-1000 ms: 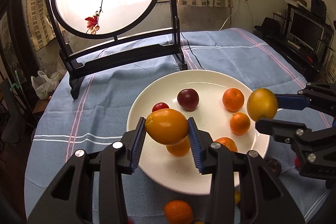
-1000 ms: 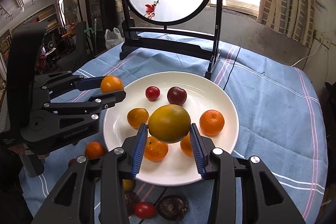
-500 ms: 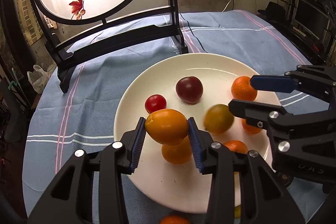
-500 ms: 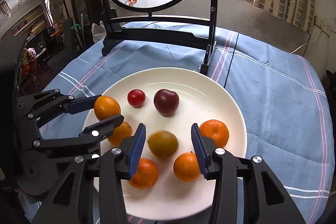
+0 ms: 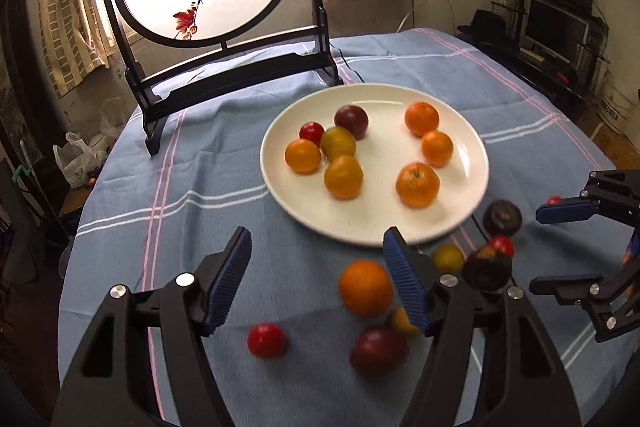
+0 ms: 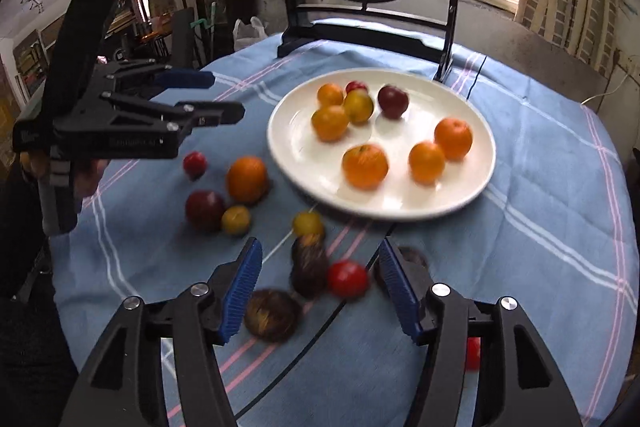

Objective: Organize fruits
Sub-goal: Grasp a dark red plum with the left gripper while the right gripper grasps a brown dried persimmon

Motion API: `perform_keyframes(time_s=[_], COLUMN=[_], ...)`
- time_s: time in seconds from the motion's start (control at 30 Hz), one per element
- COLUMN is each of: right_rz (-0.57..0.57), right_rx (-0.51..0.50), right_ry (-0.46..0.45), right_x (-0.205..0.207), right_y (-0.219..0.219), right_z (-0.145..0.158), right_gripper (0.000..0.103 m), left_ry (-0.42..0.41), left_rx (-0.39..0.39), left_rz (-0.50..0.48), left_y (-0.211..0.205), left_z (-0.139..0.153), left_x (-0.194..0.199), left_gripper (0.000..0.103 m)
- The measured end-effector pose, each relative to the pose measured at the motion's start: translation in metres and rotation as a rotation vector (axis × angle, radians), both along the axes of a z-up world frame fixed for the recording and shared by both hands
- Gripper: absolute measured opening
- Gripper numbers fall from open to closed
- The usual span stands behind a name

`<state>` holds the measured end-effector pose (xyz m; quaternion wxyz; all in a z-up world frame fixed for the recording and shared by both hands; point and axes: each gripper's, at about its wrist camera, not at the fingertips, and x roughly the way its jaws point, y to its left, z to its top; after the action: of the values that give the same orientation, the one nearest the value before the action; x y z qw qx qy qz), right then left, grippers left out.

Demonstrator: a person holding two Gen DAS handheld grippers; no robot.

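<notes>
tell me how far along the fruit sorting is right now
Done: eight fruits sit on the white plate, mostly oranges plus a dark plum and a small red fruit.
In hand: nothing; the left gripper and right gripper are both open and empty.
Left: fruit on the blue tablecloth, including a large orange, a second plum, a red fruit and several dark ones.

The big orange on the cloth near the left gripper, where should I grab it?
Grip the orange across its widest middle, coming from above with the open left gripper. It is round and sits free on the cloth, but a yellow fruit crowds its near side.
</notes>
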<state>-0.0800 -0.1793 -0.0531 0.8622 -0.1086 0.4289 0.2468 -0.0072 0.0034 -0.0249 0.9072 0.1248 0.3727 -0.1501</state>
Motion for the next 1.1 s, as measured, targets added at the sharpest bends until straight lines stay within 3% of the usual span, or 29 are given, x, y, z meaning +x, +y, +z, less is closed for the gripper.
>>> perform_keyframes(time_s=[0.27,0.33,0.37,0.67,0.73,0.83,1.1], right_rz=[0.008,0.011,0.012,-0.024,-0.036,-0.04,-0.029], right_rx=[-0.054,-0.071,-0.089,-0.058,-0.039,-0.032,-0.014], right_ry=[0.077,0.086,0.089,0.053,0.06,0.058,0.047], right_x=[-0.01,-0.006,-0.004,-0.019,-0.018,-0.019,-0.022], right_y=[0.022,0.027,0.029,0.006,0.0,-0.003,-0.004], right_z=[-0.037,-0.041,-0.043,-0.023,-0.021,-0.021,-0.018], right_gripper=[0.061,0.053,0.043,0.042,0.042,0.042,0.042], left_ry=[0.053,0.071,0.083,0.128,0.153,0.184,0.114], left_rx=[0.006,0.02,0.028,0.055,0.053,0.023,-0.003], left_rz=[-0.05,-0.059,-0.065,-0.111,-0.132,-0.144,-0.147], left_y=[0.013,0.011,0.009,-0.009,-0.011,-0.011,-0.007], left_z=[-0.027,-0.035,-0.04,-0.064,-0.069,-0.074,-0.046], left_x=[-0.054,-0.058,-0.059,-0.039,-0.034,-0.029,-0.047], left_gripper=[0.067,0.067,0.067,0.066,0.052,0.039,0.038])
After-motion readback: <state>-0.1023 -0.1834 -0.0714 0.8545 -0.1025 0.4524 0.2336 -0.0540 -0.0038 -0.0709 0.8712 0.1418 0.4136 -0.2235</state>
